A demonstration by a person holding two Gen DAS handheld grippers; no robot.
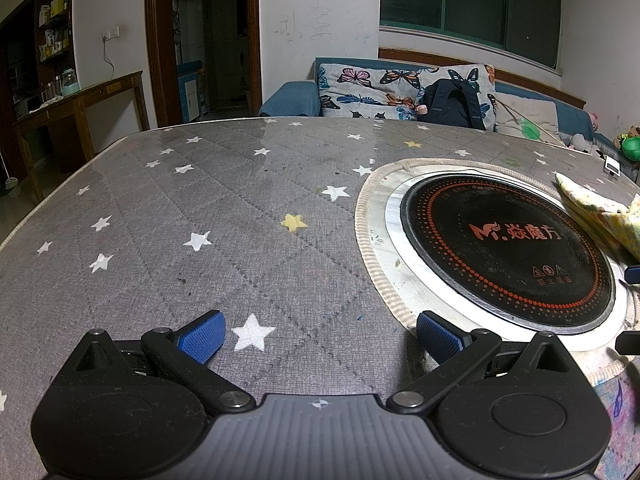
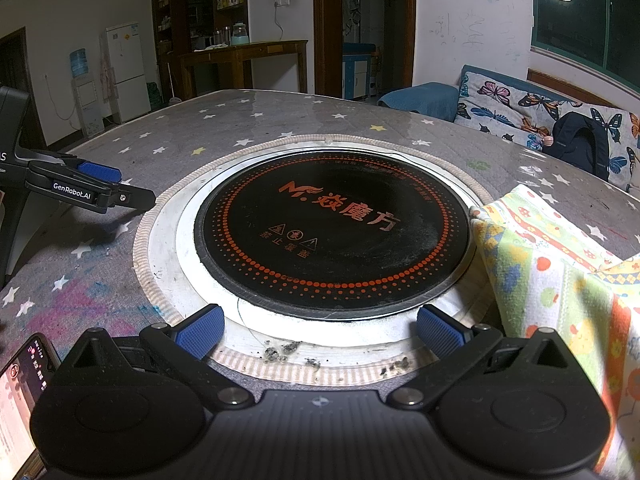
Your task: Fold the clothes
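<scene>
A colourful patterned garment (image 2: 560, 276) lies bunched on the table to the right of the round black cooktop (image 2: 332, 232); its edge also shows at the far right of the left wrist view (image 1: 604, 212). My right gripper (image 2: 320, 332) is open and empty, low over the cooktop's near rim, with the garment just right of its right finger. My left gripper (image 1: 320, 336) is open and empty over the grey star-print table cover (image 1: 200, 220), left of the cooktop (image 1: 508, 248). It also appears at the left of the right wrist view (image 2: 100, 184).
A phone (image 2: 20, 392) lies at the table's near left corner. Crumbs (image 2: 280, 352) sit on the cooktop's front rim. A sofa with butterfly cushions (image 1: 400, 88) and a dark backpack (image 1: 452, 104) stands behind the table. A wooden side table (image 1: 80, 112) stands at the left.
</scene>
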